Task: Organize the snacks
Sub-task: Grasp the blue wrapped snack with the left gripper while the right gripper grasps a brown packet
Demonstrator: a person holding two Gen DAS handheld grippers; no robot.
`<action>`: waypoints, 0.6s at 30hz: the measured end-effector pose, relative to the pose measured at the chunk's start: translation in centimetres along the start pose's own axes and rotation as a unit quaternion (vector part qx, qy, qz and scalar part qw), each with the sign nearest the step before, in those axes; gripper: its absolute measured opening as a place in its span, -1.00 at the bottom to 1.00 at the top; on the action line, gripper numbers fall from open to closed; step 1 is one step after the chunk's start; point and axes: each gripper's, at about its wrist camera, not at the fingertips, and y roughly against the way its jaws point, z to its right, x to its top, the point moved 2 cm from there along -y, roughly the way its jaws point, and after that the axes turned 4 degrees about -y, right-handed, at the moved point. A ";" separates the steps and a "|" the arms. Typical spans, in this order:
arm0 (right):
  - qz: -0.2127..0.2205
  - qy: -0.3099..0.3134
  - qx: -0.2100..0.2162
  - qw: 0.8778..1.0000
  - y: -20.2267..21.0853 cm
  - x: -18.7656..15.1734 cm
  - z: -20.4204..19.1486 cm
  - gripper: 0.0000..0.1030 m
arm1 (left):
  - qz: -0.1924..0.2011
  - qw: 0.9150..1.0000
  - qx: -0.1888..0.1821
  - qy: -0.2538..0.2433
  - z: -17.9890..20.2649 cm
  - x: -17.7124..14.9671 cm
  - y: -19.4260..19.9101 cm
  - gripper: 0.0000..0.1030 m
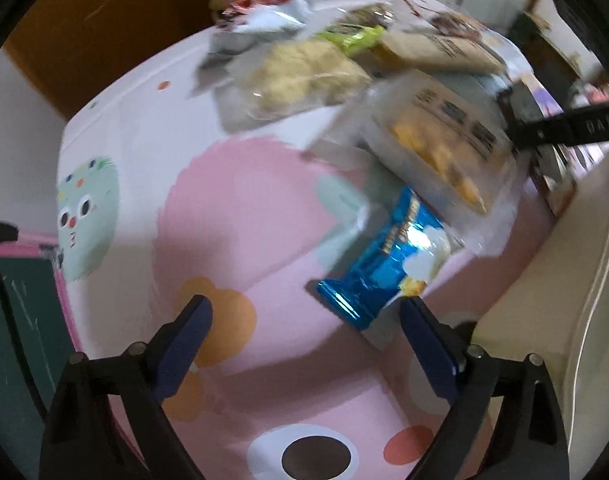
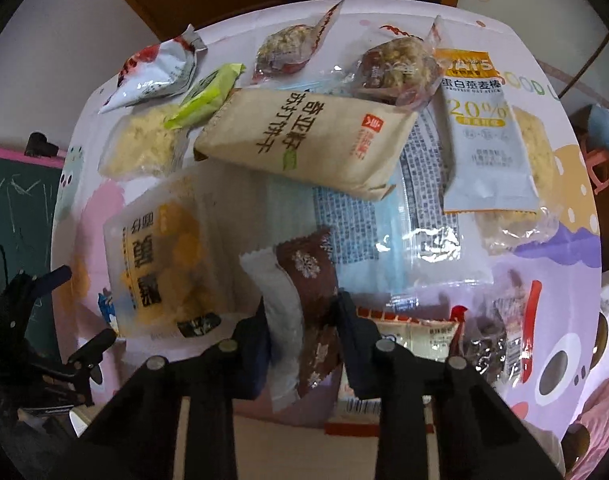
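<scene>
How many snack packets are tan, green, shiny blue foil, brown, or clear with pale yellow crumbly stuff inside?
Tan packet: 1
Green packet: 1
Shiny blue packet: 1
Brown packet: 1
Clear crumbly packets: 2
Total: 6

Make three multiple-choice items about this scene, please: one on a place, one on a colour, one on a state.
1. Where is the blue packet relative to the left gripper?
A. Between its fingers
B. Just beyond its right finger
C. Under its left finger

2. What colour is the packet between the fingers of the right gripper?
A. Brown and white
B. Green
C. Blue

3. How does the left gripper stand?
A. Shut on a packet
B. Wide open, nothing between the fingers
C. Out of view

Answers:
1 B: the packet's corner lies by the right fingertip.
2 A: the brown and white packet sits there.
3 B: only tablecloth shows between them.
</scene>
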 end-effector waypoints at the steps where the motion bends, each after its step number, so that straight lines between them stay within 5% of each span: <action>1: -0.002 0.000 -0.001 1.000 0.1 -0.1 0.1 -0.49 | 0.000 1.000 -0.002 -0.008 0.1 0.1 0.0 0.77; 7: -0.011 0.009 0.003 1.000 0.1 -1.7 -0.1 -0.57 | 0.003 0.998 -0.011 -0.061 1.5 1.4 -0.2 0.66; 12: -0.007 0.013 0.002 1.000 0.6 -1.3 -0.5 -0.69 | -0.001 0.994 -0.027 -0.111 3.4 2.9 -0.8 0.33; 18: -0.002 0.012 0.001 1.000 1.0 -1.1 0.0 -0.70 | 0.007 0.993 -0.037 -0.113 4.2 5.0 -1.3 0.13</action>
